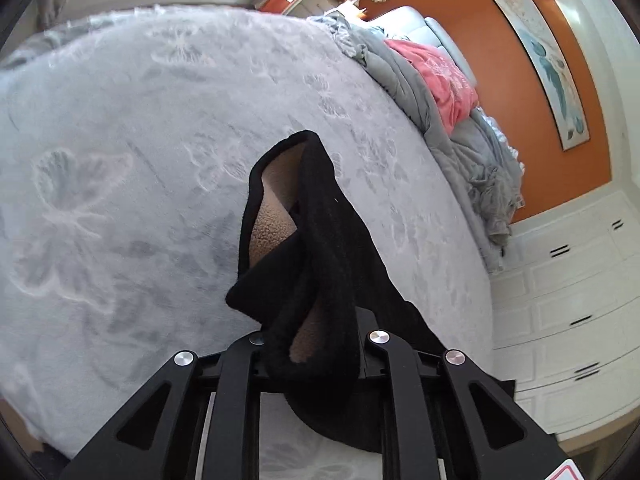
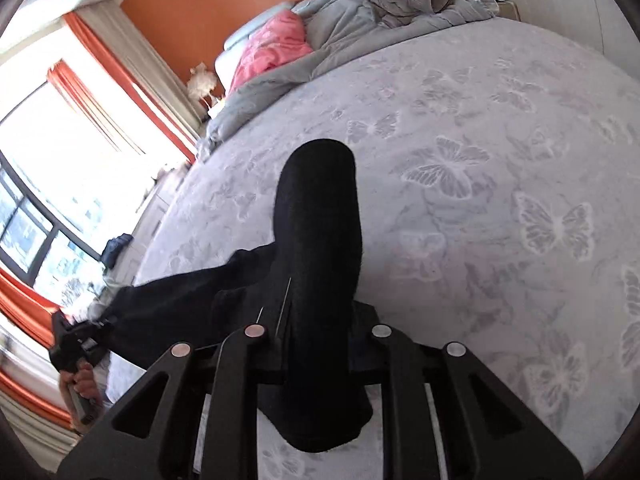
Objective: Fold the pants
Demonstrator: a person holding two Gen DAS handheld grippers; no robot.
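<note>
The pants (image 1: 304, 248) are black with a tan fleece lining, and both grippers hold them up above the bed. My left gripper (image 1: 316, 344) is shut on the waistband end, where the lining shows. My right gripper (image 2: 316, 340) is shut on a black leg end of the pants (image 2: 320, 240), which drapes forward over the jaws. In the right wrist view the cloth stretches left to the other gripper (image 2: 76, 344), held in a hand at the left edge. The fingertips of both grippers are hidden by cloth.
The bed has a pale grey butterfly-pattern blanket (image 1: 140, 160), also in the right wrist view (image 2: 500, 200). A crumpled grey duvet (image 1: 460, 140) and a pink garment (image 1: 436, 76) lie at its head. White drawers (image 1: 568, 312) stand beside the bed. A window (image 2: 48, 200) with orange curtains is on the left.
</note>
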